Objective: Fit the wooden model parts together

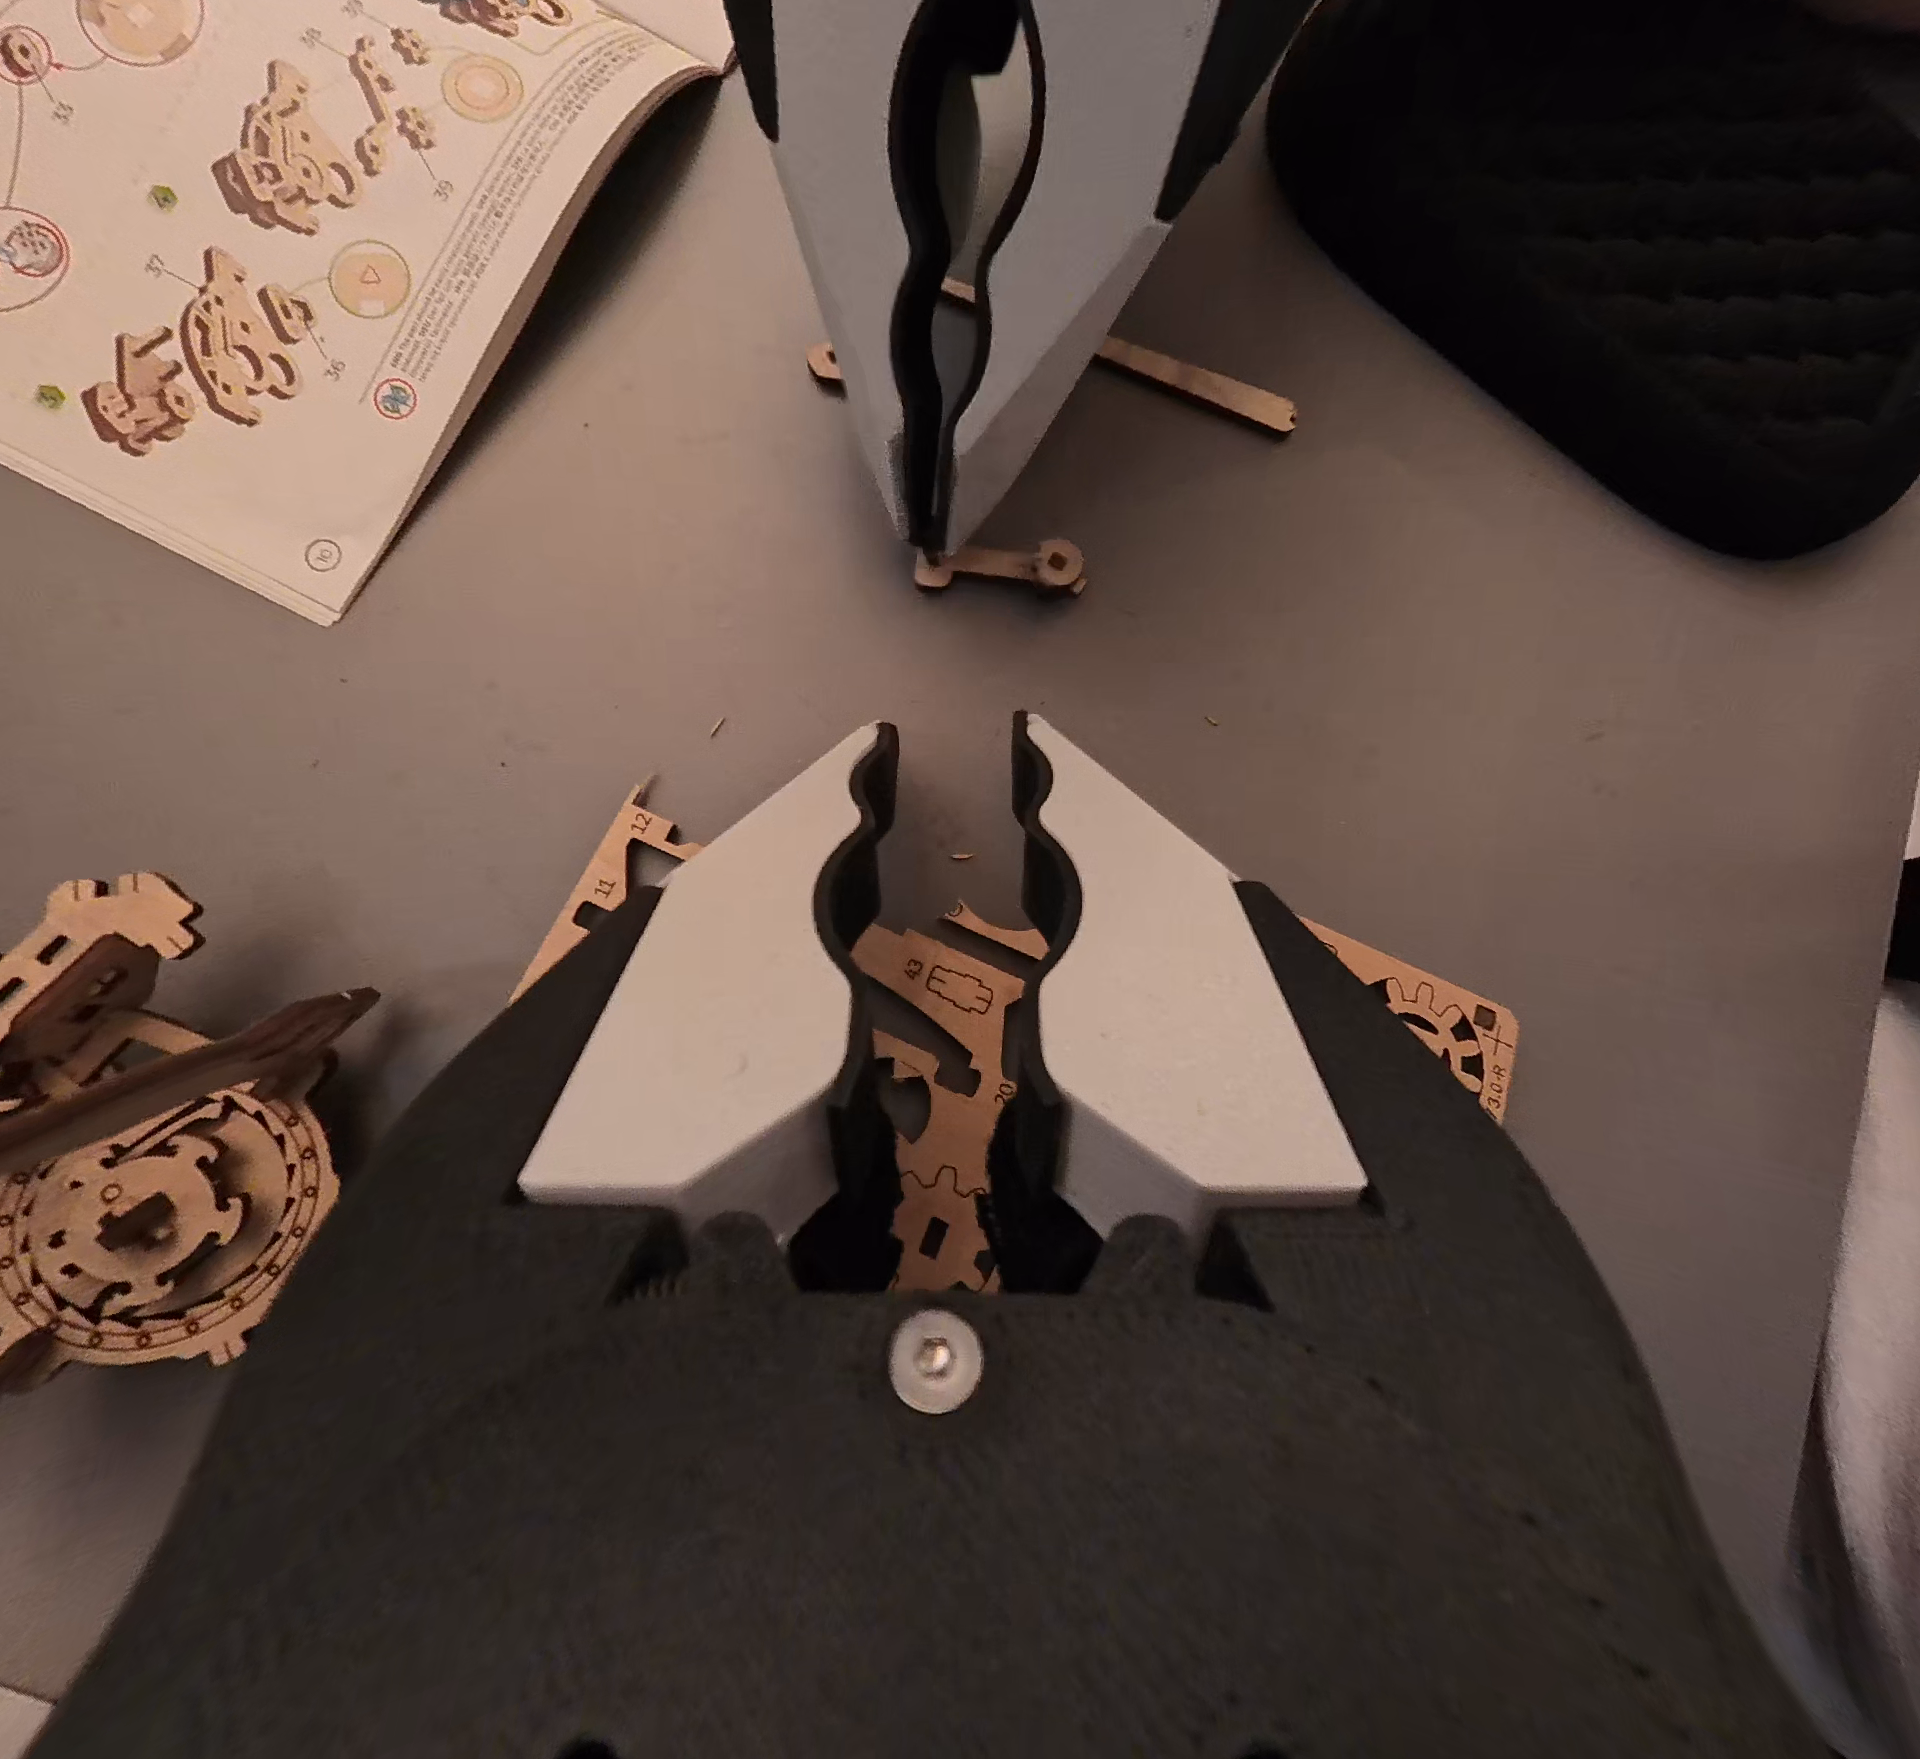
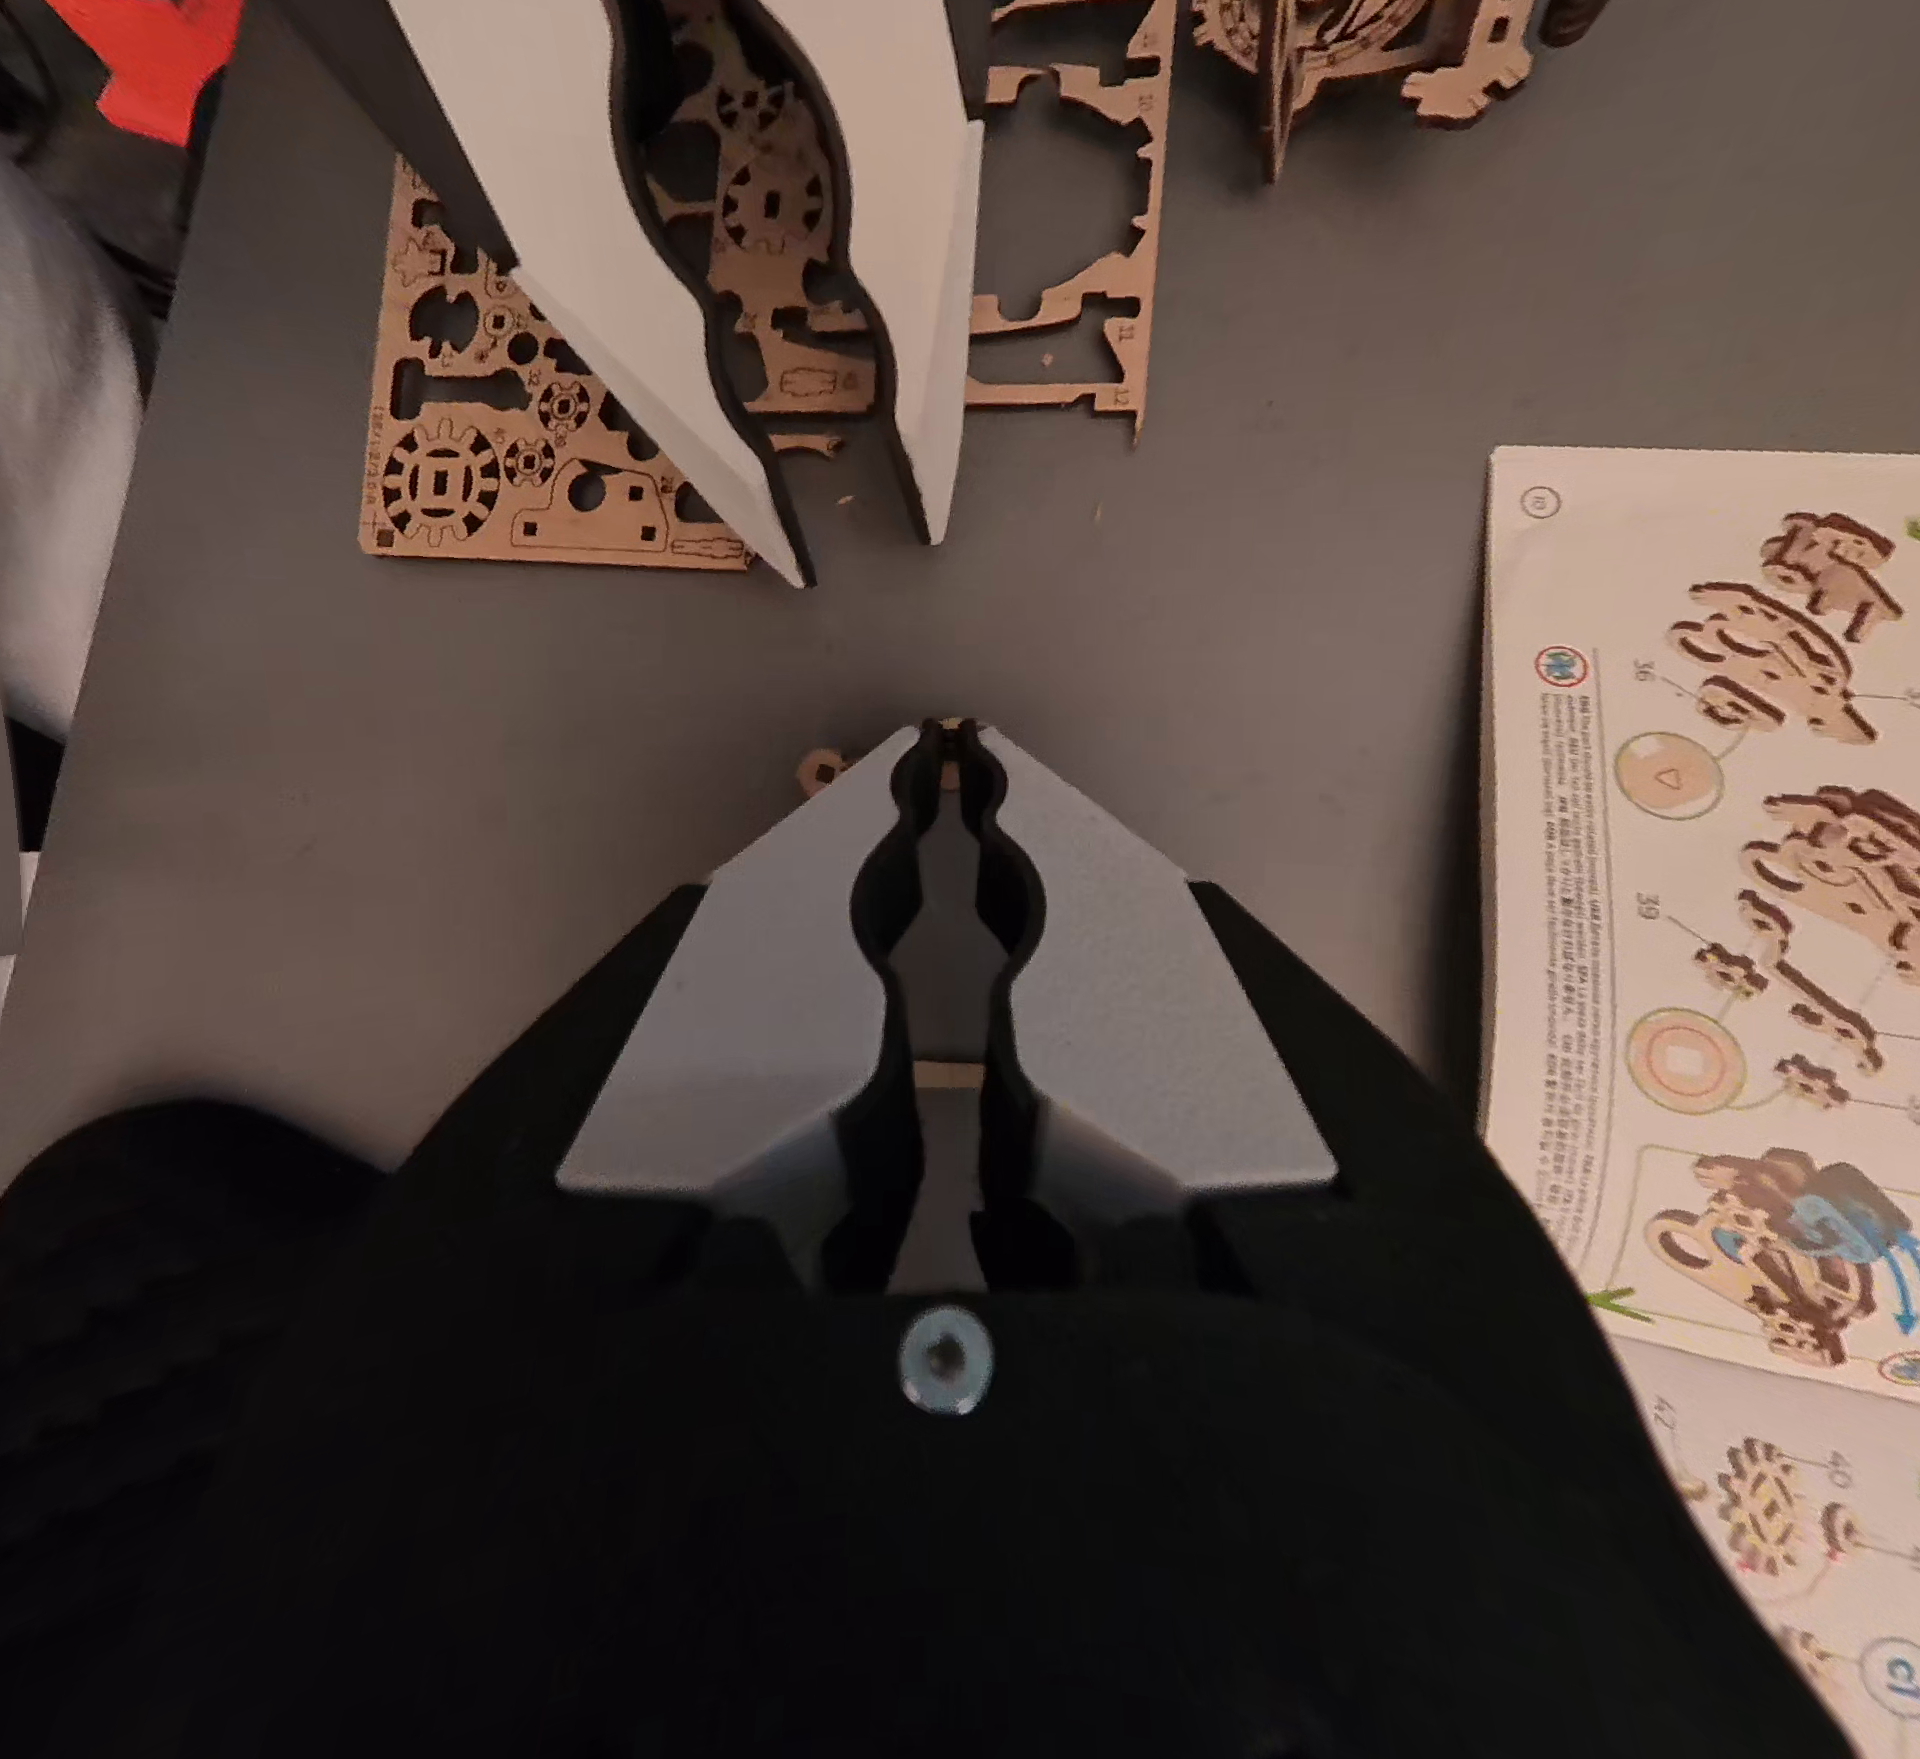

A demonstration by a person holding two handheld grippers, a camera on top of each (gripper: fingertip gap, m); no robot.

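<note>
right gripper (image 1: 928, 546) has its white-and-black fingers pinched shut on one end of a small flat wooden lever piece with a round head (image 1: 1013, 563), which lies on the grey table (image 1: 623, 670). left gripper (image 1: 954, 738) hangs with jaws apart, gripping nothing, over a laser-cut plywood parts sheet (image 2: 499, 421). half-built wooden gear model (image 1: 135, 1179) sits off to its left, open instruction booklet (image 1: 260, 203) further out. a thin wooden strip (image 1: 1205, 384) lies behind the right gripper.
</note>
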